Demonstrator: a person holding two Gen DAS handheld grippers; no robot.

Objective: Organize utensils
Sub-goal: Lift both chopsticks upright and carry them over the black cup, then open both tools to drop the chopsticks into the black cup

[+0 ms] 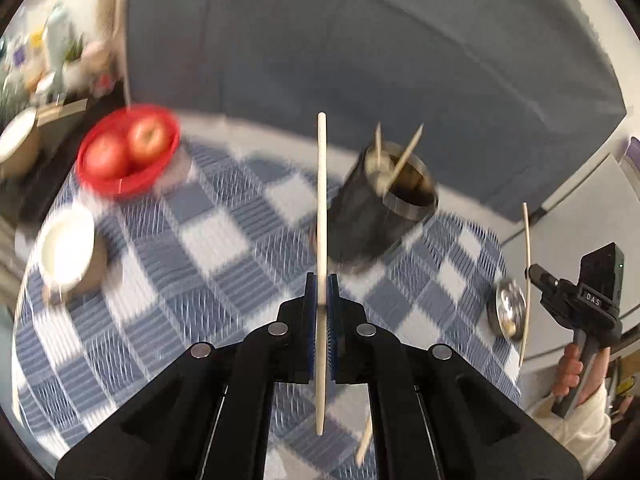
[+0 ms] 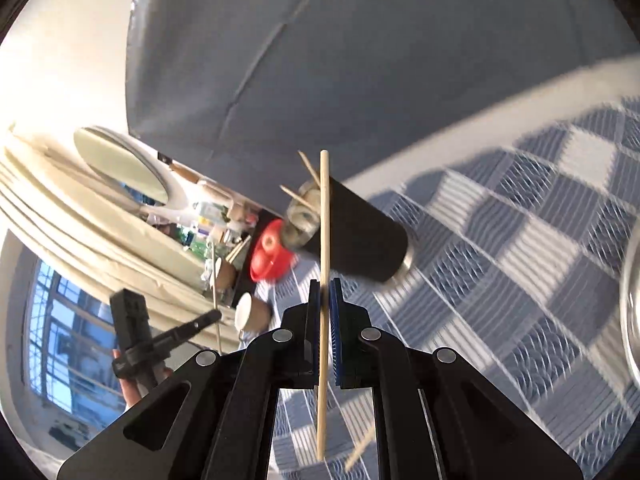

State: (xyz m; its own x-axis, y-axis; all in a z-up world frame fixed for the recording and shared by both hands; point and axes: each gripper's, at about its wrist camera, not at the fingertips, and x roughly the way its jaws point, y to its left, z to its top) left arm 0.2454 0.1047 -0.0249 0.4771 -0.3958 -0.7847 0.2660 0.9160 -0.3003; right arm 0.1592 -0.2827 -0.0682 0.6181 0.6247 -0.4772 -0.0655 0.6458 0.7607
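Lettering "DAS" is being shown on the right gripper (image 1: 534, 270), pinching one chopstick (image 2: 325, 280); another chopstick (image 1: 322, 216) is being pinched by the left gripper (image 1: 321, 284), before the black holder (image 1: 380, 208) on the desk (image 1: 224, 240).

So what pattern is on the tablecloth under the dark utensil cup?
Blue and white checks on the tablecloth, clearest in the left wrist view, around the dark cylindrical cup.
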